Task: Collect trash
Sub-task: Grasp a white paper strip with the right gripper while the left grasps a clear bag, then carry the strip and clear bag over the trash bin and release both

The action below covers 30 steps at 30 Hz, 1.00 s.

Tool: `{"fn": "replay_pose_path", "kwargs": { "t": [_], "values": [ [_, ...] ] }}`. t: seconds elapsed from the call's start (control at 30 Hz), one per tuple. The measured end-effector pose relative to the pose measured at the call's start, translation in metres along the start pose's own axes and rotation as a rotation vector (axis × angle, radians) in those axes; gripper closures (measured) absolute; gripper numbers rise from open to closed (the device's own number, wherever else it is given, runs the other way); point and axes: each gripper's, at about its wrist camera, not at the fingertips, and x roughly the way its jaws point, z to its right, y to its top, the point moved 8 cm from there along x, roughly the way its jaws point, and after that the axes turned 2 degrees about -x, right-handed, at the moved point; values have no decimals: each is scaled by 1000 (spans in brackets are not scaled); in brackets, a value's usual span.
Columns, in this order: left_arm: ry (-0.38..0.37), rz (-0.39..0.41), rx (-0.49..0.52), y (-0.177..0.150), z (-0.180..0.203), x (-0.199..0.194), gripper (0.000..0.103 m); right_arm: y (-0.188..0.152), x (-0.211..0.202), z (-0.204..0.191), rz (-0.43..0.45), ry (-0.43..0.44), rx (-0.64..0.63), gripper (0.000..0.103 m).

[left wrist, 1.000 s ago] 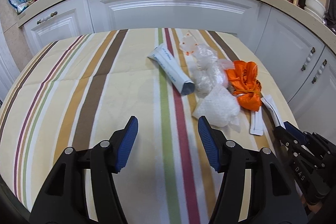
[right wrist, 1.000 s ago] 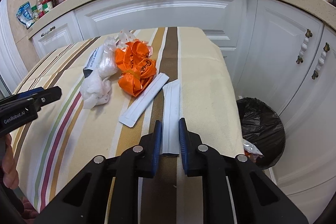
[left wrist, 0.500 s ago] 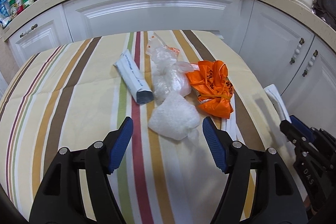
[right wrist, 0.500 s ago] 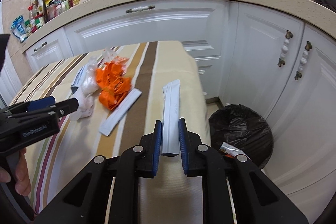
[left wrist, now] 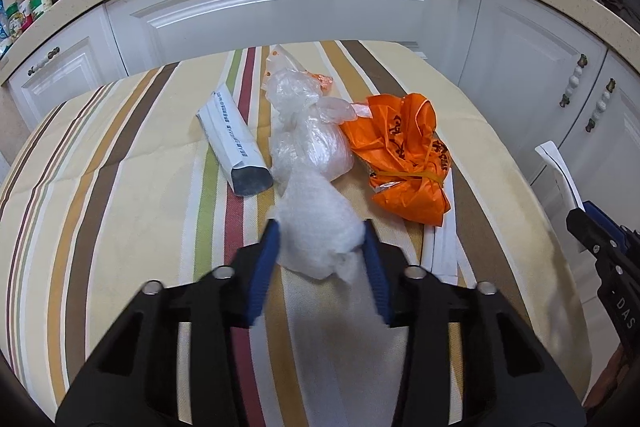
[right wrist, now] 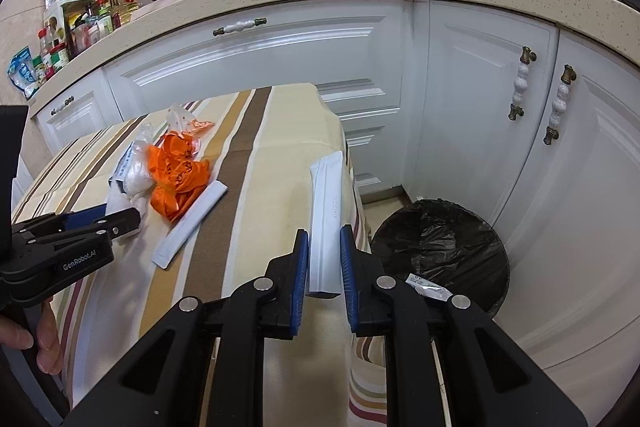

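Trash lies in a loose heap on the striped tablecloth (left wrist: 120, 155), and in the left wrist view the left gripper (left wrist: 320, 247) is closing its jaws around the nearest piece, a crumpled white plastic wad (left wrist: 316, 227) that sits between the blue pads and already brushes them. To take it well, the squeeze should gather the bulk of the wad, not a loose flap, and lift straight up so the clear plastic bag (left wrist: 308, 143) touching it behind does not drag along. Beside that bag lie a grey-white carton sleeve (left wrist: 236, 147) and a knotted orange bag (left wrist: 404, 163), which rests partly on a flat white wrapper (left wrist: 444, 251). In the right wrist view the right gripper (right wrist: 324, 267) is clamped narrowly on a long white packet (right wrist: 326, 211), held lengthwise above the table's edge. The black-lined bin (right wrist: 440, 251) stands on the floor just right of the table; my judgement is that the packet should be carried fully over its mouth before release, since it is long, light and may catch the rim. The packet looks stiff, creased and sealed at the end.
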Motion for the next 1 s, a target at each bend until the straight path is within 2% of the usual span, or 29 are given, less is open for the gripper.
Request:
{"fn": "replay_pose_path", "kwargs": {
  "t": [0.13,0.37,0.57,0.73,1.0],
  "values": [
    [5,19,27,0,3,-4,78,0,-1,4,7,-7,3,86],
    [45,79,65,5,4,-26,80,3,-8,16,32,-55,-6,86],
    [27,120,87,14,19,-49,80,6,-18,35,55,-95,4,86],
    [-27,156,127,25,51,-61,80,7,-27,60,71,-140,28,86],
    [-137,177,234,37,139,-58,80,8,-39,107,91,-219,64,86]
  ]
}}
